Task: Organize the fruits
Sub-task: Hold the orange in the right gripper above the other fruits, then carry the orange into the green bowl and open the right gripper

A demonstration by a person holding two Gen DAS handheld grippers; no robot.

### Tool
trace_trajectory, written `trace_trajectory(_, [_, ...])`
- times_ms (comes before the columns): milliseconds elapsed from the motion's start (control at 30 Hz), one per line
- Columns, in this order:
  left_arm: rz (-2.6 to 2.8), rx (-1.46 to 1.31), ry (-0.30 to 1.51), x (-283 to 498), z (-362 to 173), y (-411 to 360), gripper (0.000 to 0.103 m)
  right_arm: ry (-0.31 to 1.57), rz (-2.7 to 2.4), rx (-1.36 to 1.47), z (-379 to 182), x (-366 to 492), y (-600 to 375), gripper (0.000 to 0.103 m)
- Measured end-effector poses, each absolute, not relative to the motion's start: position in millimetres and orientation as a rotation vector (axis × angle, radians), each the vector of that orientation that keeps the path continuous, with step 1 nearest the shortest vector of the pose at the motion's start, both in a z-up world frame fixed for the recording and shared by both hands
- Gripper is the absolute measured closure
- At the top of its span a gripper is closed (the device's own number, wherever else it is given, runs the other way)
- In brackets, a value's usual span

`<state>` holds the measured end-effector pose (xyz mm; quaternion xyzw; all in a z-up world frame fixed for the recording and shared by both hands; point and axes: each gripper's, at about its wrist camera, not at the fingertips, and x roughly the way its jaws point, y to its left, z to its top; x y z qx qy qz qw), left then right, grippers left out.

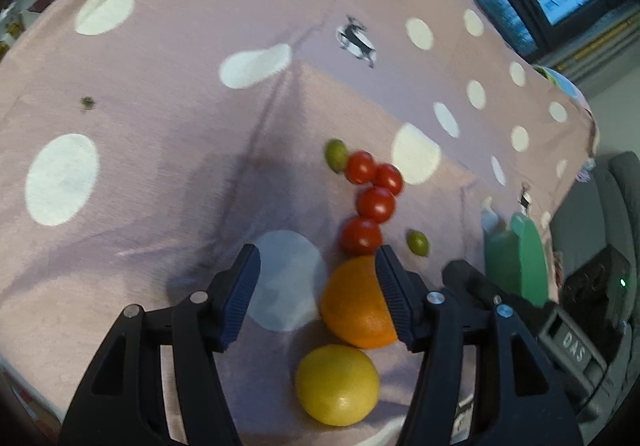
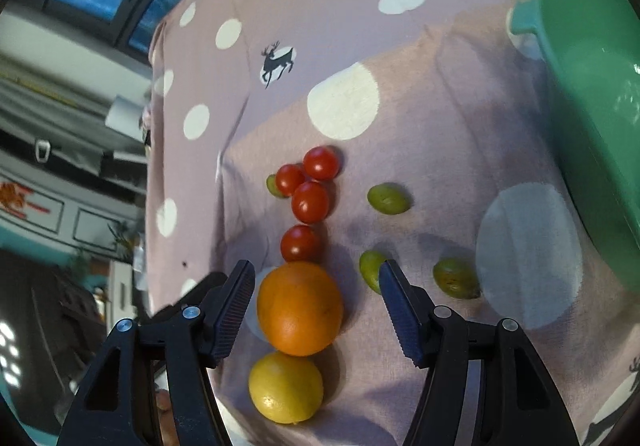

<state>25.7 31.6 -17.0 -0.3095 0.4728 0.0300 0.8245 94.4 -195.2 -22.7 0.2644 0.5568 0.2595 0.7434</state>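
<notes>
On the pink spotty cloth [image 2: 400, 166], my fruits lie in a line: the yellow lemon [image 2: 285, 387], the orange [image 2: 299, 308], then the red tomatoes [image 2: 310, 201]. Small green fruits [image 2: 389, 199] sit apart beside them. My right gripper [image 2: 317, 276] is open and holds nothing. My left gripper [image 1: 317, 260] is open and empty too. I think I should go slowly, pinch one green fruit gently, and not bump the row.

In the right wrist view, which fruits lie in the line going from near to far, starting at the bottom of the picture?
Lemon → orange → single tomato → cluster of three tomatoes.
</notes>
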Motion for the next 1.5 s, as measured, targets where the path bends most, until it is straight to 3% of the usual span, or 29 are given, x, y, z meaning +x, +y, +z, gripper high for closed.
trace_trajectory(900, [-0.157, -0.534, 1.188, 45.4, -48.1, -16.3, 0.038, 1.353, 0.649, 0.676, -49.2, 95.6, -170.4, 0.037])
trace_trajectory(1267, [-0.129, -0.47, 1.167, 48.2, -46.0, -27.6, 0.04, 1.374, 0.655, 0.649, -54.1, 97.9, -164.8, 0.037])
trace_trajectory(1500, [-0.125, -0.418, 1.064, 43.8, -24.3, -39.1, 0.04, 1.274, 0.696, 0.637, -33.4, 92.6, -172.8, 0.037])
